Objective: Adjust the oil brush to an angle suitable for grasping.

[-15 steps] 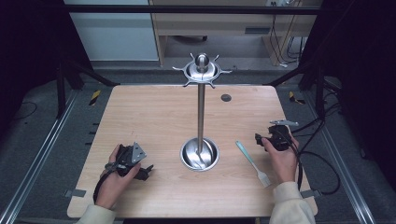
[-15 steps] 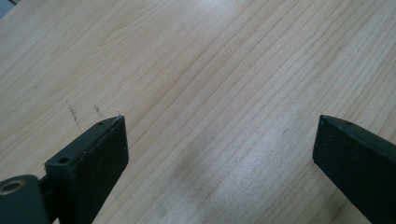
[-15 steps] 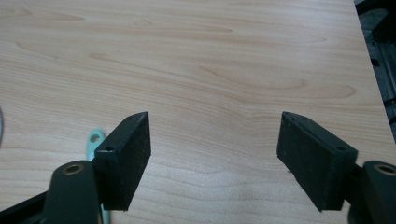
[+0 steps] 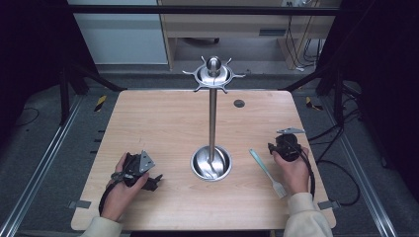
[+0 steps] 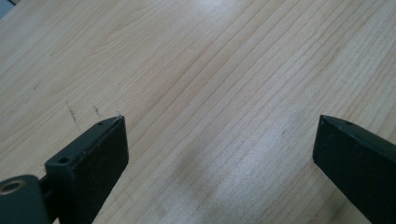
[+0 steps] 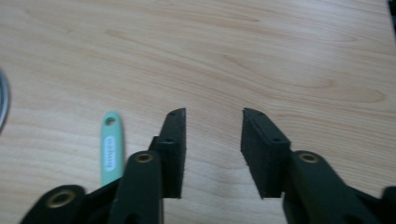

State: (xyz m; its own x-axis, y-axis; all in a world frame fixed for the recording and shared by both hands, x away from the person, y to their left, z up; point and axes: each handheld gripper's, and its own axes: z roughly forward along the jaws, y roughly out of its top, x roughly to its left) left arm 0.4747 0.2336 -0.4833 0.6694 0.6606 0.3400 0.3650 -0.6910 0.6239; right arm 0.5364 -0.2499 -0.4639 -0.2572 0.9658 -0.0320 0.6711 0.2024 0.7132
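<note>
— What's on the table from where you stand?

— A light wooden top, and in the middle a tall metal stand: a thin upright pole rising from a round, shiny dish-shaped base, with a ring of short hooks at the top. The hooks look bare. Just to the right of the base lies a pale green utensil, flat on the wood, its handle end pointing up-table toward the left and its whitish head down near the person's right hand.

— And the grippers?

— The left gripper is down at the near left of the table, held in the left hand, pointing roughly toward the stand's base but well apart from it. In the left gripper view its jaws stand wide apart with nothing but bare wood grain between them.

— The right one?

— The right gripper sits just beside the green utensil, to its right, not touching it. In the right gripper view the jaws are parted by a moderate gap, holding nothing, and the green handle with its small hang hole lies on the wood just left of the left jaw. A sliver of the stand's metal base shows at the far left edge.
</note>
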